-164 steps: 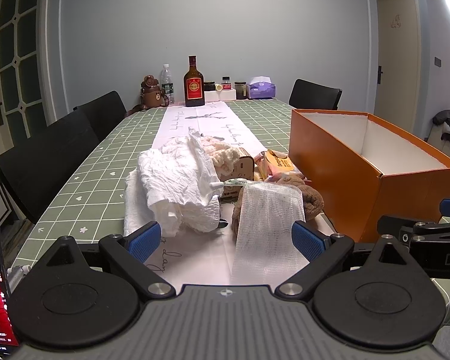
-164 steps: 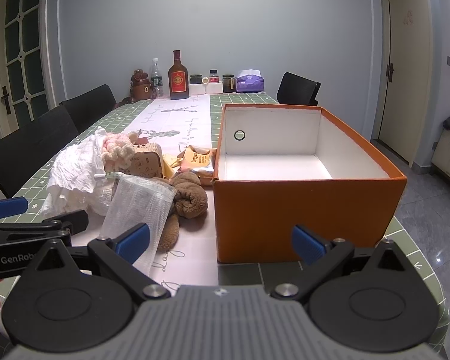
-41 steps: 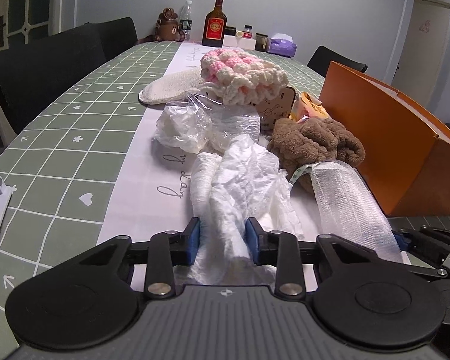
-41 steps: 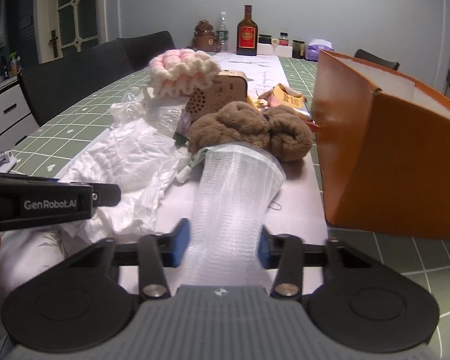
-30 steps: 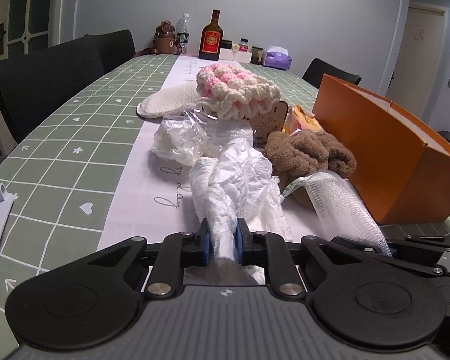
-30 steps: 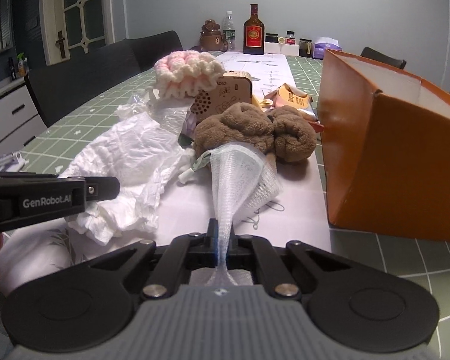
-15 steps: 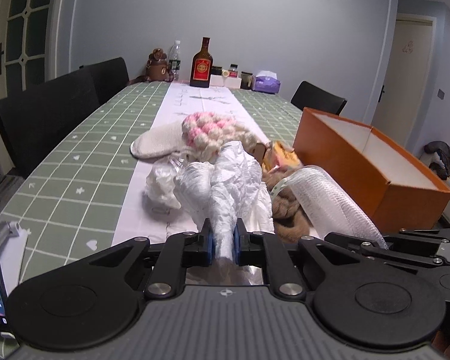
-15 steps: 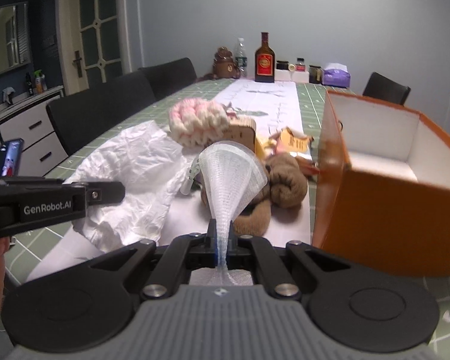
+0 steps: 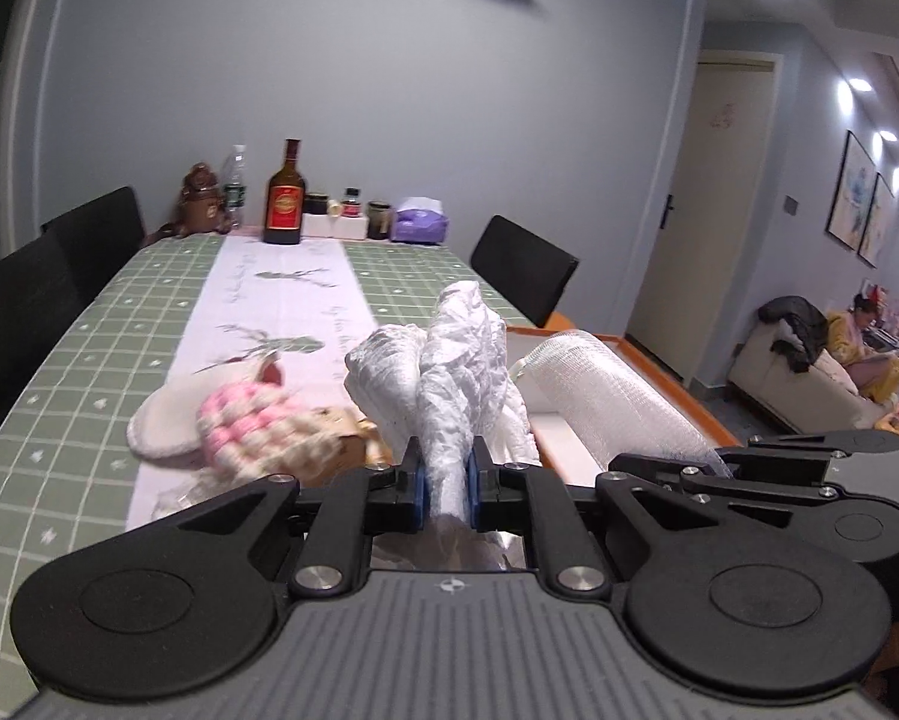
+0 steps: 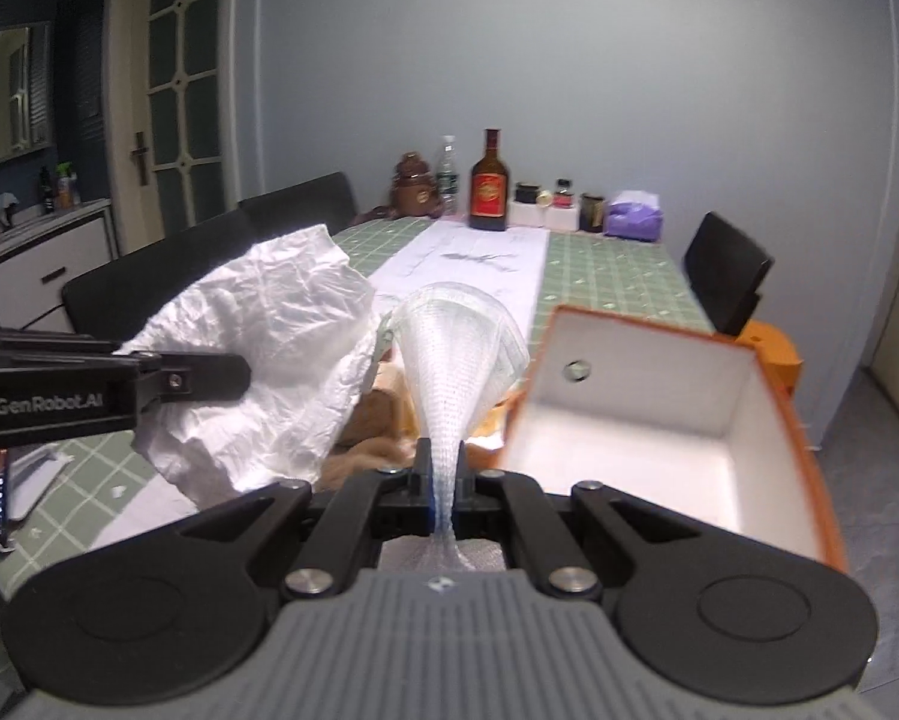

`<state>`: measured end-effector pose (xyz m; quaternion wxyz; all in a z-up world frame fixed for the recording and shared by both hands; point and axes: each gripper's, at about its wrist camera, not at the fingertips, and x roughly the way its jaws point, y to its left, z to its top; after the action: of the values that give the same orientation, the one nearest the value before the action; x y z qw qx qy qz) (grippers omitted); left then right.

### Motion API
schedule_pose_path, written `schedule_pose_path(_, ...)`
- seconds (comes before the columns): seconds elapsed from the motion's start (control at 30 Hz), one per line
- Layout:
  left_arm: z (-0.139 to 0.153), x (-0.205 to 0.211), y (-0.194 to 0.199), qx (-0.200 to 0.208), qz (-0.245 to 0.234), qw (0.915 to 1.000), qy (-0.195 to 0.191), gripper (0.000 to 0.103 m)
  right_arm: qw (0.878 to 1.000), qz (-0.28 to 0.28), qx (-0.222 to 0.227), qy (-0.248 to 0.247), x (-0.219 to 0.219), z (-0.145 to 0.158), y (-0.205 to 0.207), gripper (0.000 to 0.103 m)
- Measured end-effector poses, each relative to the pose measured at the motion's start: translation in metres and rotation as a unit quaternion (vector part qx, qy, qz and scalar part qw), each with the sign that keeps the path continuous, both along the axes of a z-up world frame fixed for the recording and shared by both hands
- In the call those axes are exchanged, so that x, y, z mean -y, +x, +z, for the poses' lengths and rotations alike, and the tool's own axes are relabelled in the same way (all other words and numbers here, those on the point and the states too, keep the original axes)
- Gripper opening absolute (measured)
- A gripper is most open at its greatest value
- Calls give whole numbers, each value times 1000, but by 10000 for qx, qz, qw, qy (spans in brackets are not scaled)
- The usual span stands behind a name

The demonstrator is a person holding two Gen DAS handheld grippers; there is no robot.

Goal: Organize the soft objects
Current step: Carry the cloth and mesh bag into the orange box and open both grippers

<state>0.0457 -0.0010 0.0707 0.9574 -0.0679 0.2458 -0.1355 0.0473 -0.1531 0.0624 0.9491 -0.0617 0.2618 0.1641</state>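
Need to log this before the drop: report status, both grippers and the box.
Left gripper shut on white crinkled sheet. Right gripper shut on mesh sleeve. Both lifted off table. Orange box open, empty, nothing blocking.

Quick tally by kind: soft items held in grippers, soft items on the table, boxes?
Held in grippers: 2, crinkly white bag in the left gripper, mesh sleeve in the right gripper
On the table: 3, pink-and-cream knit piece, cream pad, brown plush
Boxes: 1, orange box
Total: 6
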Motion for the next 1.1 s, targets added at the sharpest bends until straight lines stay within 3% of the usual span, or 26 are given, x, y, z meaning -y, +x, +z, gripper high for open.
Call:
schedule_pose_path(0.33, -2, 72, 54, -526, -745, 9957, 130, 14, 9964, -500, -431, -524, 65, 7, 46, 0)
schedule_pose_path(0.6, -14, 122, 88, -915, -1010, 9884, 666, 14, 9902, -508, -996, -837, 94, -16, 84, 0)
schedule_pose_path(0.83, -40, 153, 105, -1359, -1168, 9738, 1396, 14, 9797, -303, -1633, -1121, 107, -44, 111, 0)
schedule_pose_path(1.1, -56, 170, 118, -1759, -1208, 9608, 1770, 14, 9663, 16, -2307, -1143, 113, -64, 130, 1)
